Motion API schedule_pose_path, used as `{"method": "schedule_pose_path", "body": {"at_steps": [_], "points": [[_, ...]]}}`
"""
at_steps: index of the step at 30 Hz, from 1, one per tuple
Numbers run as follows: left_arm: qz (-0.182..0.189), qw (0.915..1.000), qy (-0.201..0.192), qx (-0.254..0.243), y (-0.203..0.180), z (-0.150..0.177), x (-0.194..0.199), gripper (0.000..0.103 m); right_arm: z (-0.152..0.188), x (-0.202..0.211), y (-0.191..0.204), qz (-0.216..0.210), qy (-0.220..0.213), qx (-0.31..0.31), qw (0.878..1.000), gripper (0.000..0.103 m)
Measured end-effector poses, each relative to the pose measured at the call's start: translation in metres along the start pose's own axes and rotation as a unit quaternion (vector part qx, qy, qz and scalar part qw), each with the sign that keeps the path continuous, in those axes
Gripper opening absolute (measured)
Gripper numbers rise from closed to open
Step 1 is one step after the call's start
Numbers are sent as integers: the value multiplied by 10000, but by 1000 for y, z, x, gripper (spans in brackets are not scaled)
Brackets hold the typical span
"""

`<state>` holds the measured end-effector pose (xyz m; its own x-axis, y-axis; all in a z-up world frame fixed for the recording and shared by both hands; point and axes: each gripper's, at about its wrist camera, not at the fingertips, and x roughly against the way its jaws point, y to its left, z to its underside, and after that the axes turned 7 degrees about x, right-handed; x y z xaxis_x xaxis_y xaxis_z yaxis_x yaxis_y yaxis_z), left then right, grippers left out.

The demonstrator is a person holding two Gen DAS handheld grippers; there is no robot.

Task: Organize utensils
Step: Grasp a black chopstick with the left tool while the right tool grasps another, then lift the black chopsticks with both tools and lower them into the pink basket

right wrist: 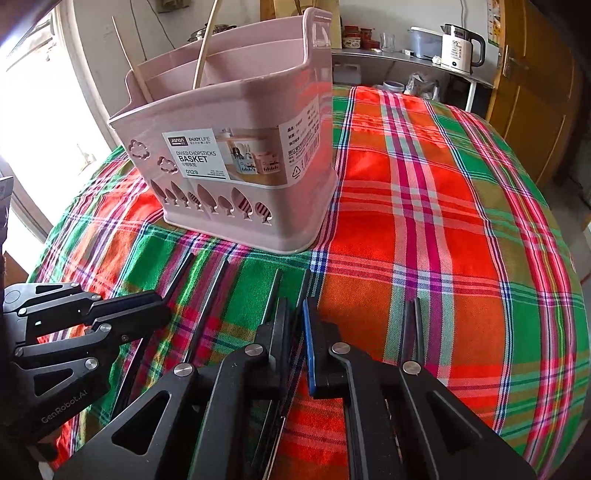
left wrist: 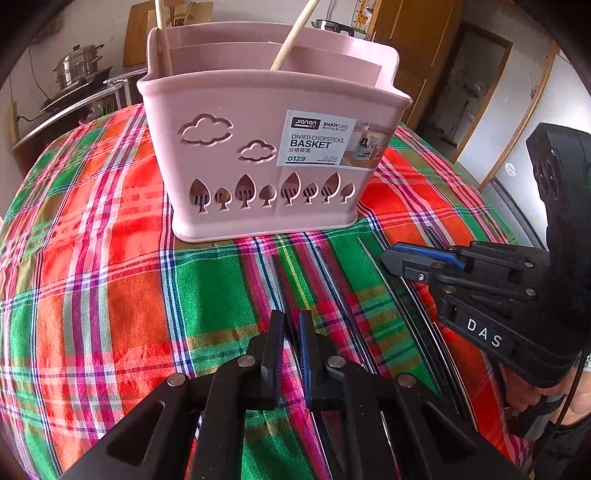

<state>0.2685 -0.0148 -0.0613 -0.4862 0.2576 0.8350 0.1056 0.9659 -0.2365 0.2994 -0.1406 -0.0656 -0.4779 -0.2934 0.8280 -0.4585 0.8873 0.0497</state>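
Nearest, the left gripper point(left wrist: 291, 321) has its jaws pressed onto a thin dark metal chopstick point(left wrist: 277, 280) lying on the red-and-green plaid tablecloth point(left wrist: 110, 258). The right gripper point(right wrist: 295, 314) is likewise pinched down on another dark chopstick point(right wrist: 275, 286). Several more dark chopsticks point(left wrist: 332, 284) lie side by side on the cloth between and beside the two tools, so most of the sorting seems left to do. Just beyond stands the pink plastic divided chopsticks basket point(left wrist: 240, 110) with cloud and tree cut-outs; two pale wooden sticks point(left wrist: 295, 33) already lean in its back compartments. Its tall front wall is the one obstacle to clear. Farther off are a steel pot point(left wrist: 79, 62) and a white kettle point(right wrist: 460, 50).
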Motion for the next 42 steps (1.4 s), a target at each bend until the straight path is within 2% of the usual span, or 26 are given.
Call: {"method": "schedule_pose_path", "body": {"at_steps": [5, 12, 16, 20, 25, 35, 42], "points": [[190, 9993, 274, 183, 6, -16, -7, 8, -5, -3, -1, -8, 115, -15, 9999, 7], [-78, 9998, 198, -50, -8, -23, -12, 7, -4, -2, -1, -38, 43, -49, 10000, 6], [20, 9998, 166, 89, -8, -24, -9, 6, -3, 9, -2, -162, -105, -111, 9998, 6], [109, 9998, -74, 129, -5, -25, 14, 6, -7, 33, 3, -223, -391, -74, 9990, 6], [238, 9982, -531, 137, -2, -29, 62, 5, -17, 73, 13, -300, -865, 9, 9958, 5], [314, 9884, -1479, -118, -12, -40, 165, 4, -32, 160, 36, -287, -1879, 272, 9814, 4], [330, 9837, -1753, -205, -16, -42, 191, 4, -32, 186, 38, -153, -2192, 367, 9749, 4]]}}
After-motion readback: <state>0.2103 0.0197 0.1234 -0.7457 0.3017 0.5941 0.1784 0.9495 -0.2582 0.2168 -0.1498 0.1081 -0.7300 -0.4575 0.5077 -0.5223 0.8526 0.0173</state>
